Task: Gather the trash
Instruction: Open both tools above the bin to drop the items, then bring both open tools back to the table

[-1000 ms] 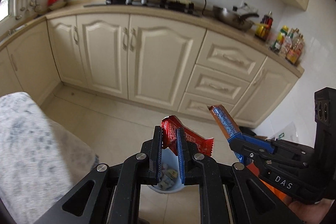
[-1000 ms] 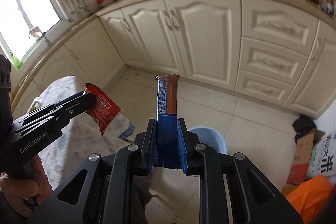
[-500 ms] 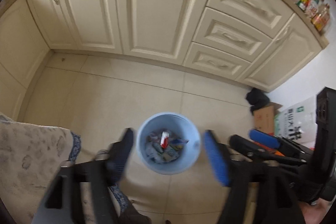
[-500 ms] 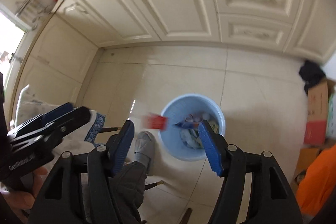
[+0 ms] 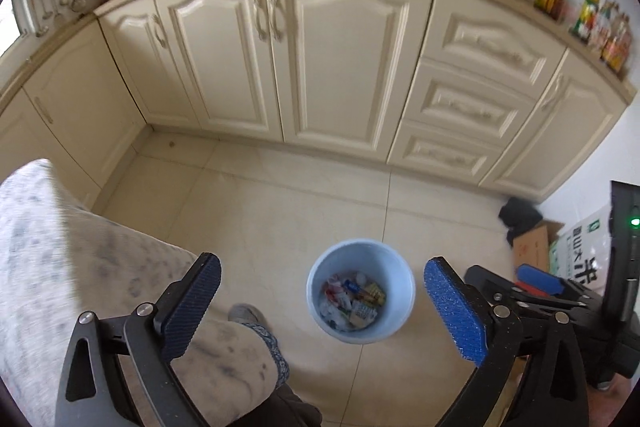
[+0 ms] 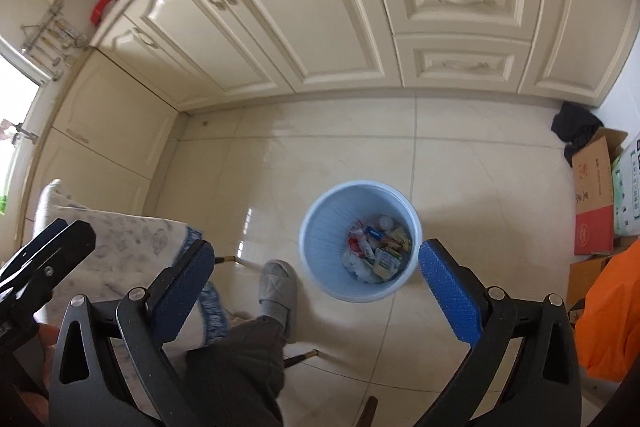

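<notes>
I see the light blue bin (image 6: 360,239) standing on the tiled floor (image 6: 460,163), wrappers (image 6: 376,251) lying inside. My left gripper (image 5: 324,301) and right gripper (image 6: 316,283) hang above it, jaws opening, nothing between them.

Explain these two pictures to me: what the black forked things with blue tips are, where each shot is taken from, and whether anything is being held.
No robot here: a person holds a hand-held two-finger clamp in each hand, each with a wide-angle camera looking along its fingers. One picture comes from the left gripper, the other from the right gripper. The blue strips are the fingers' grip pads. Both clamps point down at a pale blue round plastic bin on the cream tiled floor, with crumpled wrappers inside. Both pairs of jaws are opening, with nothing between them. Also visible: the person's grey slipper and the cream kitchen cabinets.
</notes>
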Tool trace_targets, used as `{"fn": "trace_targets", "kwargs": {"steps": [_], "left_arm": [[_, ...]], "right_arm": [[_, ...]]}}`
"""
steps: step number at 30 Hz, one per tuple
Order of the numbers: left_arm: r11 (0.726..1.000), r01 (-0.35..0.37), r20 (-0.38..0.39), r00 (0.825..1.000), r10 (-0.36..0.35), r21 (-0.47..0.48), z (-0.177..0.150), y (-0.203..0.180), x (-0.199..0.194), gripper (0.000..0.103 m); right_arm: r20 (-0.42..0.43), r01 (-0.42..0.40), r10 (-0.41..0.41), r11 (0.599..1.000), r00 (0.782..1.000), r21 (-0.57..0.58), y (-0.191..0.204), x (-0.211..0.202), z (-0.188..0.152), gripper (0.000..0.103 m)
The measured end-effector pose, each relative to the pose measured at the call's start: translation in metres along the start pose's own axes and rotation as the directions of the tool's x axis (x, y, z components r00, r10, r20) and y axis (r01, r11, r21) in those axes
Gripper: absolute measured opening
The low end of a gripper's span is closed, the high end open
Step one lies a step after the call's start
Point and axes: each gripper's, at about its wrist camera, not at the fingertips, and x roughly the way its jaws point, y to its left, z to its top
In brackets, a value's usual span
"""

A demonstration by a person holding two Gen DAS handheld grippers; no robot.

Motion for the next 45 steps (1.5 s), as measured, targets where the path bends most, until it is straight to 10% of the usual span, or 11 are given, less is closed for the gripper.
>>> {"fn": "trace_targets", "kwargs": {"steps": [14, 24, 36, 45], "left_arm": [[0.981, -0.067, 0.296, 0.948, 0.12, -0.183, -0.137, 0.103, -0.232, 0.102], [0.902, -0.185, 0.37, 0.865, 0.338, -0.391, -0.233, 0.2, -0.355, 0.102], [0.77, -0.279, 0.319, 0.789, 0.524, -0.574, -0.304, 0.277, -0.399, 0.102], [0.721, -0.314, 0.219, 0.812, 0.542, -0.618, -0.294, 0.347, -0.354, 0.102]], "right_arm": [[0.174, -0.12, 0.169, 0.959, 0.97, -0.258, 0.165, -0.106, -0.017, 0.103], [0.173, -0.197, 0.329, 0.83, 0.928, -0.522, 0.32, -0.152, -0.07, 0.103], [0.066, -0.255, 0.439, 0.632, 0.896, -0.732, 0.464, -0.147, -0.148, 0.103], [-0.036, -0.264, 0.396, 0.539, 0.918, -0.8, 0.541, -0.079, -0.167, 0.103]]}}
